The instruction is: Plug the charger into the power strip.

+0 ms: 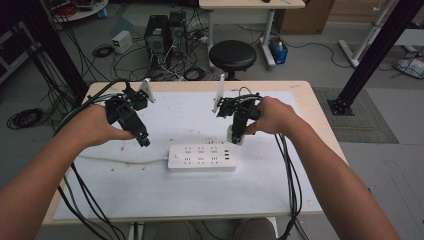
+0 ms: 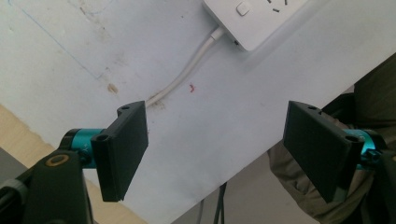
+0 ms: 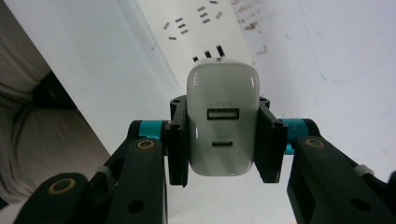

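My right gripper [image 3: 223, 140] fingers clamp the white charger [image 3: 223, 121], prongs aimed ahead at the power strip [image 1: 201, 157] just beyond; my left gripper [image 2: 224, 149] fingers stand apart.

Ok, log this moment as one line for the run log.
right hand-held gripper: shut on charger, above power strip | left hand-held gripper: open, holding nothing, over table near strip's cord

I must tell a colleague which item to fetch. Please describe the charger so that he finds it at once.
On the white mat lies a white power strip. Just above its right end, the right gripper holds the charger: a small white rounded block with two ports on its face.
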{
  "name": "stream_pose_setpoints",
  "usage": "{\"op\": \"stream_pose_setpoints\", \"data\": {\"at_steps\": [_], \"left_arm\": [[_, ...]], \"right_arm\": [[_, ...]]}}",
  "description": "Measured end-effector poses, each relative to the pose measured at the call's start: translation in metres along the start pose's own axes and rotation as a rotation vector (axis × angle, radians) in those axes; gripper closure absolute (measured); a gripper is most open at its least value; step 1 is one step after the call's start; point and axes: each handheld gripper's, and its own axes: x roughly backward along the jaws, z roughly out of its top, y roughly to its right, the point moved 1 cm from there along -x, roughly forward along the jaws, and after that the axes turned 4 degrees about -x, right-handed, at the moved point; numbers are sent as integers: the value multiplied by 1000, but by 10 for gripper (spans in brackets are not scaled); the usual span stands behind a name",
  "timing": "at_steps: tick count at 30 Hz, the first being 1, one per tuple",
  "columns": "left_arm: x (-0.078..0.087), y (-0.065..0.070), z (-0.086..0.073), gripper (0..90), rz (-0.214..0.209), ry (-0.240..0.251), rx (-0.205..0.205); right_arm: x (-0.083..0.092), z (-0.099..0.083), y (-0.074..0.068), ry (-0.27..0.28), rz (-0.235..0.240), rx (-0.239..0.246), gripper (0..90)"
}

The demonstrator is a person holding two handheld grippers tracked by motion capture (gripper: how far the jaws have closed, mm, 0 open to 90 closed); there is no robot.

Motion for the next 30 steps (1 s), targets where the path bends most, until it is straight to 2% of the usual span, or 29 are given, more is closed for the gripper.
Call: {"op": "stream_pose_setpoints", "data": {"at_steps": [1, 2, 4, 5, 7, 8, 10, 11, 13, 17, 21, 22, 26, 28, 29, 30], "left_arm": [[0, 1, 0, 224, 0, 8, 5], [1, 0, 0, 225, -1, 6, -4], [1, 0, 0, 224, -4, 13, -2], [1, 0, 0, 225, -2, 12, -4], [1, -1, 0, 224, -2, 3, -15], [0, 0, -1, 225, -2, 8, -4], [0, -1, -1, 225, -3, 1, -13], [0, -1, -1, 225, -4, 11, 0], [1, -1, -2, 225, -7, 13, -3], [1, -2, -3, 225, -6, 20, 3], [0, -3, -4, 225, -8, 13, -4], [-2, -3, -4, 225, -8, 19, -1], [-5, -6, -6, 224, -10, 13, -1], [-6, -6, -6, 225, -10, 10, -2], [-6, -6, -6, 225, -12, 12, 0], [-6, -6, -6, 225, -12, 14, -1]], "right_arm": [[-4, 5, 0, -5, 3, 27, 620], [-8, 9, -3, -10, -1, 28, 620], [-15, 17, -4, 5, 5, 73, 620], [-18, 20, -7, -1, 10, 77, 620], [-25, 26, -9, -11, 5, 123, 620], [-29, 28, -10, -15, -5, 133, 620], [-36, 32, -12, -23, -11, 175, 621], [-40, 34, -12, -25, -19, 186, 621], [-47, 37, -13, -17, -11, 252, 622], [-59, 44, -13, -8, -7, 277, 622], [-71, 50, -10, -33, 4, 308, 622], [-73, 51, -10, -24, -8, 318, 622], [-76, 55, -10, -11, 21, 327, 622], [-78, 55, -7, -11, 19, 327, 622], [-78, 54, -7, -22, 17, 307, 622], [-79, 54, -4, -17, 17, 316, 622]]}}
